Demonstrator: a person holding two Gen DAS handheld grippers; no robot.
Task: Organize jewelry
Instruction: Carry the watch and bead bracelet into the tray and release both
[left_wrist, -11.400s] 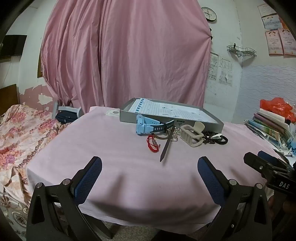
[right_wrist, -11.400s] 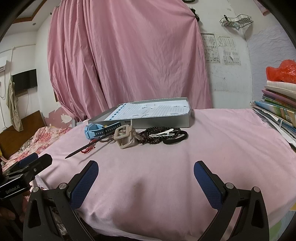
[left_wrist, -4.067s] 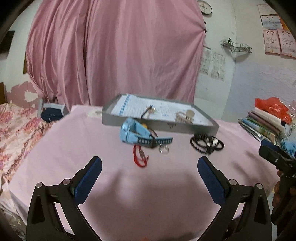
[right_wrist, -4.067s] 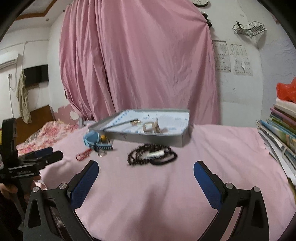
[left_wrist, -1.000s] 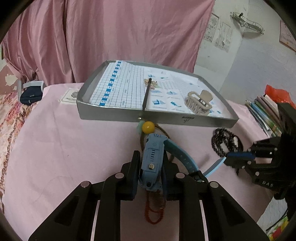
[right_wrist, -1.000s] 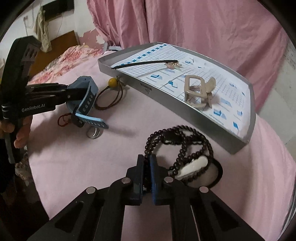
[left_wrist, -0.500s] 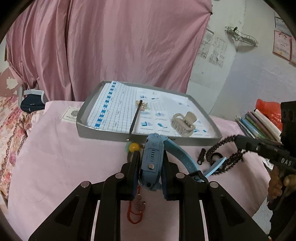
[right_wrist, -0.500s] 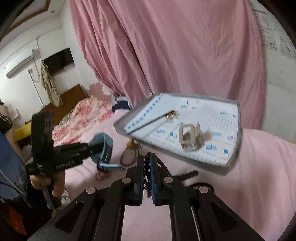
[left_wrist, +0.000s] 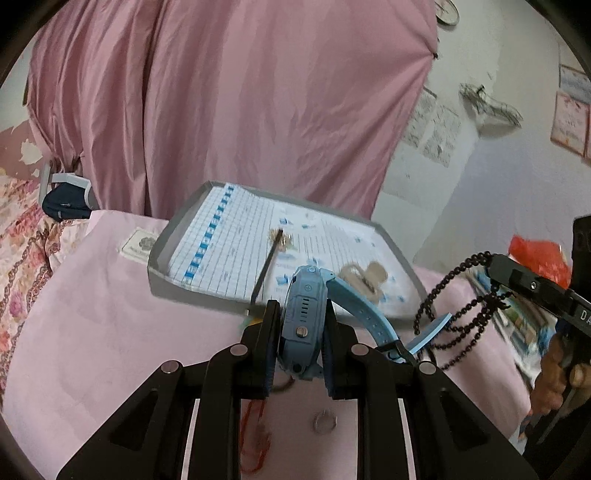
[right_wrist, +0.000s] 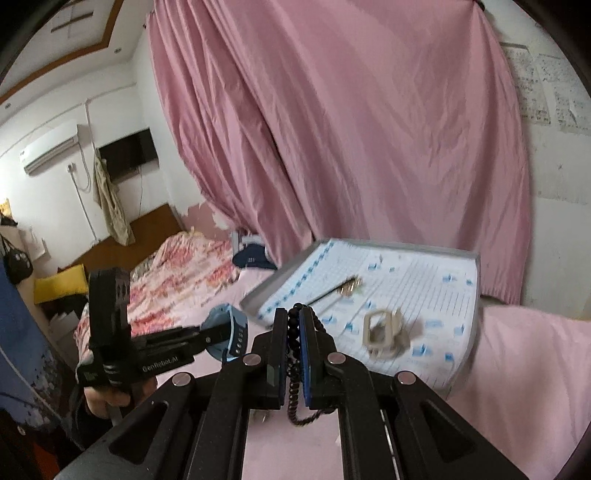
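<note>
Pink curtain (left_wrist: 229, 110) hangs behind your pink-draped desk (left_wrist: 92, 325), with a bed (right_wrist: 184, 273) off to the left and books (left_wrist: 517, 314) at the right edge. Between your claws and the tray (left_wrist: 177, 236) nothing blocks the way. Your left claw (left_wrist: 301, 343) is clamped on the blue watch (left_wrist: 304, 314), its case edge-up and pointing at the tray, strap trailing right. Your right claw (right_wrist: 293, 347) pinches the black beads (left_wrist: 461, 317), which dangle in loops above the desk. Inside the paper-lined tray lie a beige clip (right_wrist: 384, 334) and a dark stick (left_wrist: 266, 266) with a gold charm. A red cord (left_wrist: 255, 435) and a ring (left_wrist: 325, 422) rest on the desk under your left claw.
</note>
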